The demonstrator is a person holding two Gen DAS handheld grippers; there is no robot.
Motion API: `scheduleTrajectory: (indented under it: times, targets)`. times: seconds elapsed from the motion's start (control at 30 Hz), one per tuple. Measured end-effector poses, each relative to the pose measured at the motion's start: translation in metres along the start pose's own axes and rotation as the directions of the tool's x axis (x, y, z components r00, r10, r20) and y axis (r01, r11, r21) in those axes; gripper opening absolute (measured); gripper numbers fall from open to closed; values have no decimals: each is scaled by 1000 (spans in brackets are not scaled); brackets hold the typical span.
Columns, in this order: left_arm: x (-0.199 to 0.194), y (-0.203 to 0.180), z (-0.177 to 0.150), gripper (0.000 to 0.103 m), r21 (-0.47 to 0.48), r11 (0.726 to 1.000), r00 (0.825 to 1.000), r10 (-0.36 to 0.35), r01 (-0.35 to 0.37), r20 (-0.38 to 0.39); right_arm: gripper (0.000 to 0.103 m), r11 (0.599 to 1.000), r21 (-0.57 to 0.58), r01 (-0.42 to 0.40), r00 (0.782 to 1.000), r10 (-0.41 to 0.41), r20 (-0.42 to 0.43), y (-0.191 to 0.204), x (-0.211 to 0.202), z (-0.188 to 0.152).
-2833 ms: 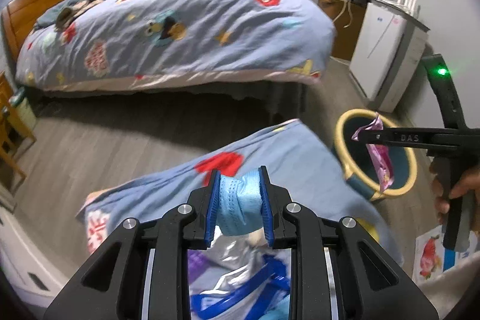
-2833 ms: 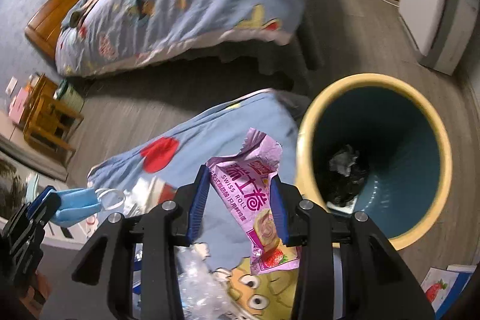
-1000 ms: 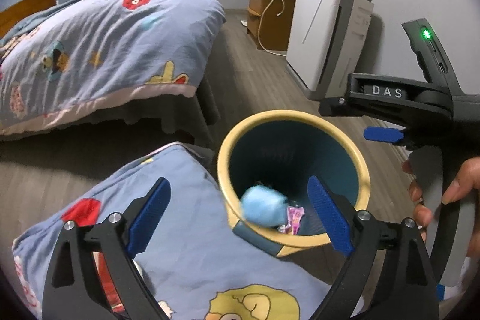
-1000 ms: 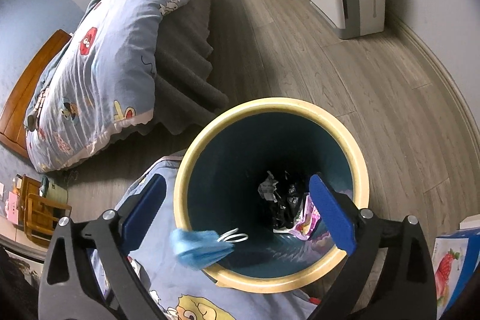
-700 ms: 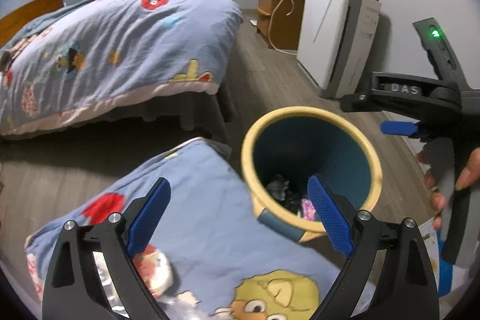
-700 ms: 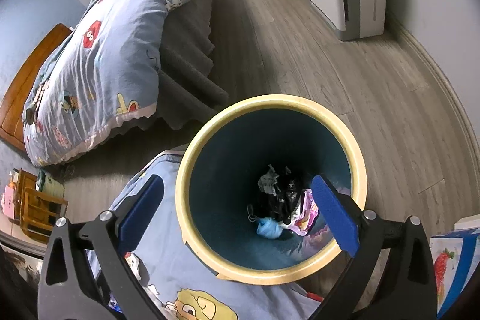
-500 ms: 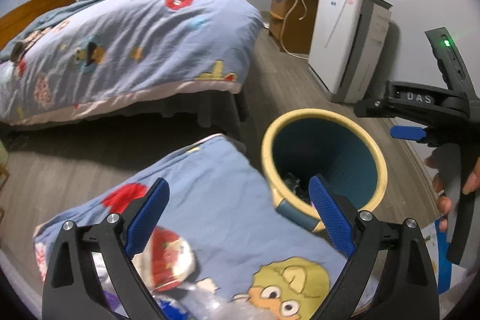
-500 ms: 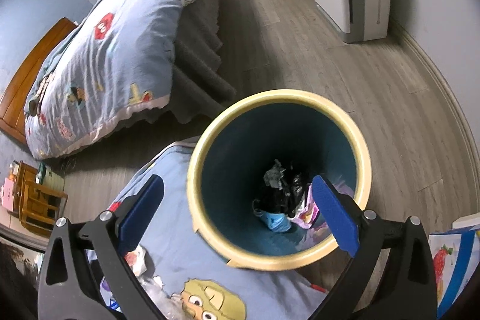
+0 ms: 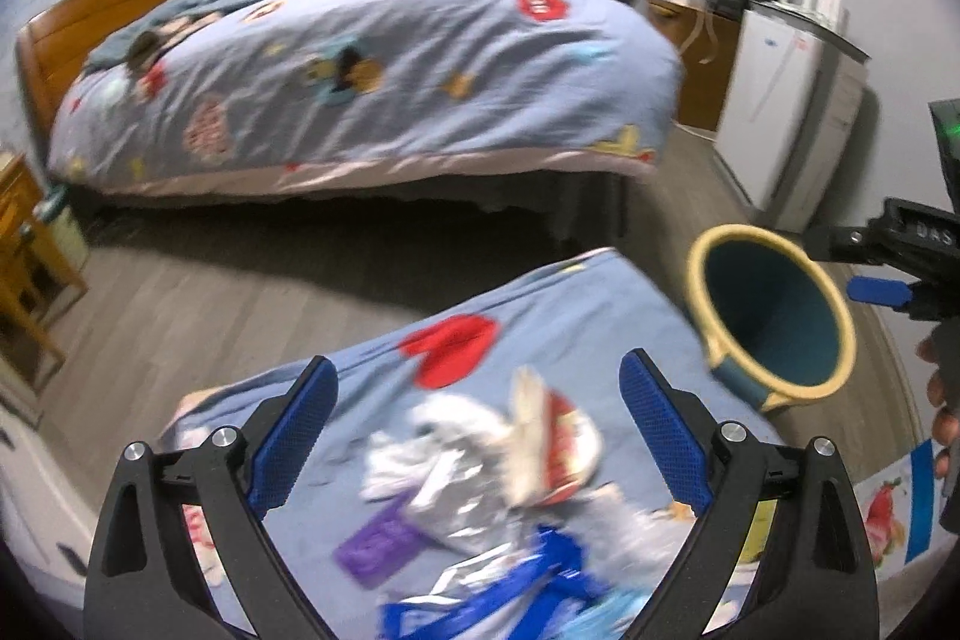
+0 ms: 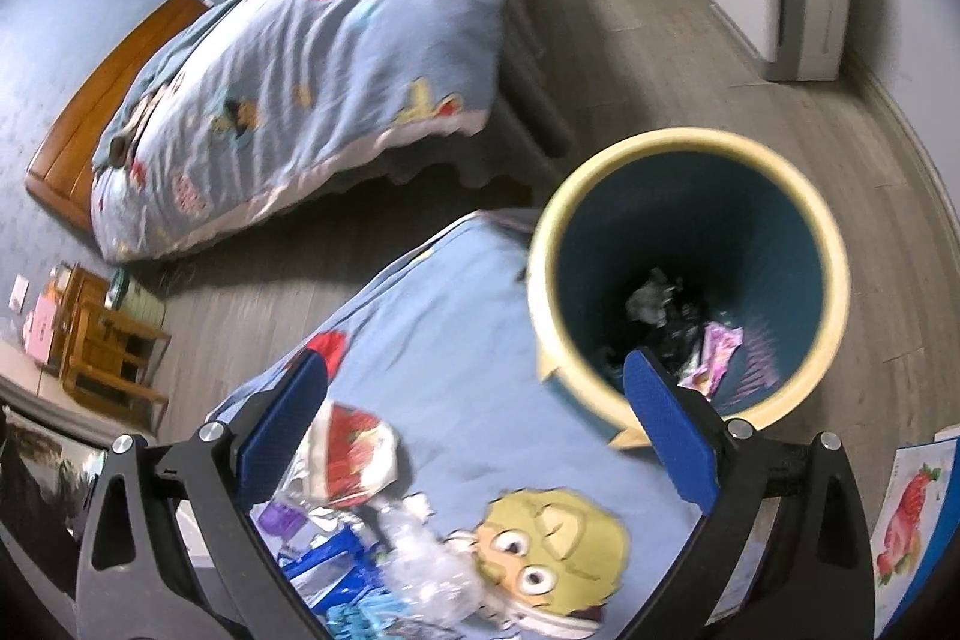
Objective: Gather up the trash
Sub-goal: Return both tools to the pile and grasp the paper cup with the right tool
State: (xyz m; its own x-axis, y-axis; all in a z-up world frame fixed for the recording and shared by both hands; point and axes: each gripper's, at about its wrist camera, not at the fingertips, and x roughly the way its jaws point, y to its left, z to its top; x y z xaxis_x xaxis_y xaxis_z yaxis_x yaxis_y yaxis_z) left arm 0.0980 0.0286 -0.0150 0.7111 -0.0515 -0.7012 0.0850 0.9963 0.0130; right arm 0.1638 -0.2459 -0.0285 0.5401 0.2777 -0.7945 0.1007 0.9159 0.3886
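My left tongs [image 9: 477,427] were wide open, empty, over wrappers [image 9: 480,460]. Right tongs [image 10: 474,424] were likewise empty; bin [image 10: 690,274] sat at 1 o'clock.

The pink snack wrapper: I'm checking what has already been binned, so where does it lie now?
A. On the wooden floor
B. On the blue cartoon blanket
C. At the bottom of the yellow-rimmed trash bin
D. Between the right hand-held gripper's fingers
C. The right wrist view shows the pink snack wrapper lying inside the trash bin with other dark scraps, while the right hand-held gripper stands open and empty.
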Motion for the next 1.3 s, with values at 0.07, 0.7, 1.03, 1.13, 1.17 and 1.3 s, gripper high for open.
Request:
scheduleTrajectory:
  times: [0.07, 0.7, 1.03, 1.13, 1.17, 1.3]
  targets:
    - [-2, 16, -5, 94, -16, 1000, 1000, 14, -15, -6, 97, 1000, -29, -4, 1000, 3, -18, 16, 8, -5]
    - [17, 95, -61, 94, 29, 993, 985, 119, -116, -124, 97, 975, -220, 31, 984, -68, -164, 124, 101, -60]
    - [25, 101, -69, 94, 44, 991, 981, 131, -126, -146, 80, 964, -265, 18, 968, -83, -235, 146, 133, -80]
    - [26, 103, -70, 94, 43, 991, 980, 132, -127, -148, 64, 956, -294, 22, 960, -103, -261, 149, 140, -85]
    - [27, 104, -69, 94, 41, 991, 980, 132, -128, -149, 56, 953, -302, 27, 958, -111, -266, 150, 142, -86]
    - [27, 104, -69, 94, 38, 991, 980, 132, -128, -147, 26, 948, -315, 33, 953, -124, -275, 146, 142, -85]
